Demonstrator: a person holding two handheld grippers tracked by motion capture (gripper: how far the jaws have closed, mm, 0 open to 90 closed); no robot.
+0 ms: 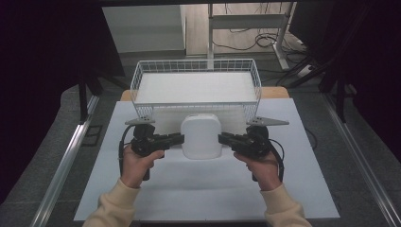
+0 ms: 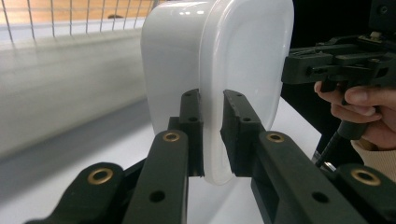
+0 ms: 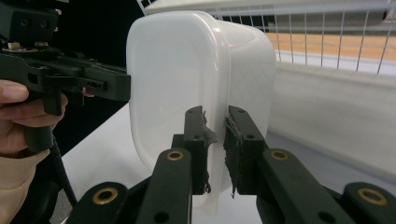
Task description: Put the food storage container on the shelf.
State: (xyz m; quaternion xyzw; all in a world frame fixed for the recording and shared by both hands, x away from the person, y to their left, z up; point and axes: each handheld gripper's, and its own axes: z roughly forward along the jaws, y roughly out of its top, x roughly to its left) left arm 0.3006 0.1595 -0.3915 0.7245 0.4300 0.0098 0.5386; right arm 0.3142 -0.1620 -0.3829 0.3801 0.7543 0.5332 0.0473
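Container (image 1: 201,136), white translucent plastic with rounded corners and a protruding rim, sits at the tabletop's (image 1: 189,194) middle, just before the white wire basket (image 1: 196,86) at the far edge. Left tongs (image 1: 179,138) pinch its rim from the left side, jaws pressed onto the thin lip; right tongs (image 1: 222,138) pinch the rim on the opposite side. White sheet covers the tabletop; wood shows at the far corners. Grey floor, cables and metal table legs beyond. Container's contents cannot be made out. Person's forearms cut off at bottom.
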